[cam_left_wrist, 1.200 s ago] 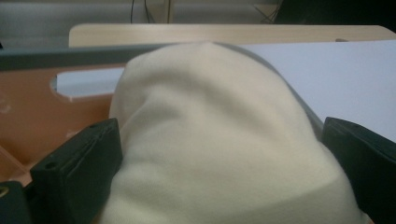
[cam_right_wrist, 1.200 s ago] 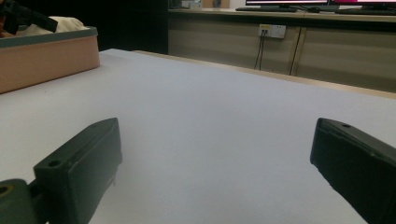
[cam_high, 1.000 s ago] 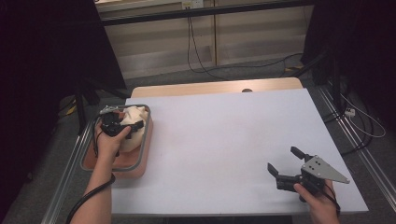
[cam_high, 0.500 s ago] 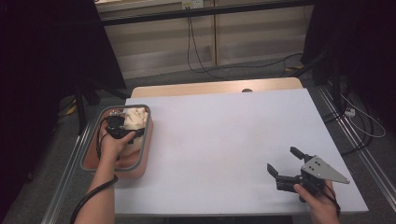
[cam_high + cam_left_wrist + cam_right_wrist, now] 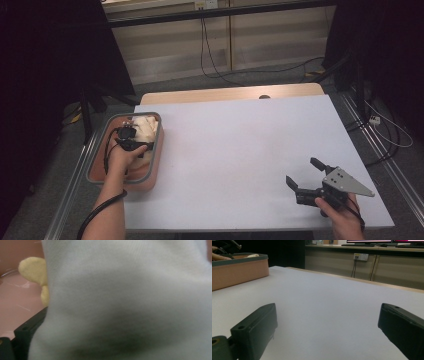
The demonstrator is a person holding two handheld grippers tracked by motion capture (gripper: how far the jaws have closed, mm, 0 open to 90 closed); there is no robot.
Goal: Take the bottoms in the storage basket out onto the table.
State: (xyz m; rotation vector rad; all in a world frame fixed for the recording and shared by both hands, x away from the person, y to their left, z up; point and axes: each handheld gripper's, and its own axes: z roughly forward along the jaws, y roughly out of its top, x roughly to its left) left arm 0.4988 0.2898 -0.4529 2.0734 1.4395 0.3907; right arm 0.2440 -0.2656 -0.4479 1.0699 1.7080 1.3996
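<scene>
A pink bin (image 5: 98, 165) with a grey rim sits at the table's left edge and holds a white cloth (image 5: 147, 125). My left gripper (image 5: 131, 126) is down inside the bin, pointing into the cloth. In the left gripper view the white cloth (image 5: 125, 300) lies right against the camera, with one black jaw showing wide at the lower left, so the jaws look open. A yellow piece (image 5: 33, 270) lies beyond on the bin floor (image 5: 17, 305). My right gripper (image 5: 301, 170) rests near the table's front right, open and holding nothing (image 5: 327, 322).
The white tabletop (image 5: 240, 150) stretches between the bin and the right gripper. In the right gripper view the bin's wall (image 5: 239, 271) stands far off to the left. Cables trail on the floor behind the table.
My left hand has sunk slightly lower into the bin, bringing its gripper against the cloth. The right gripper has stayed where it was.
</scene>
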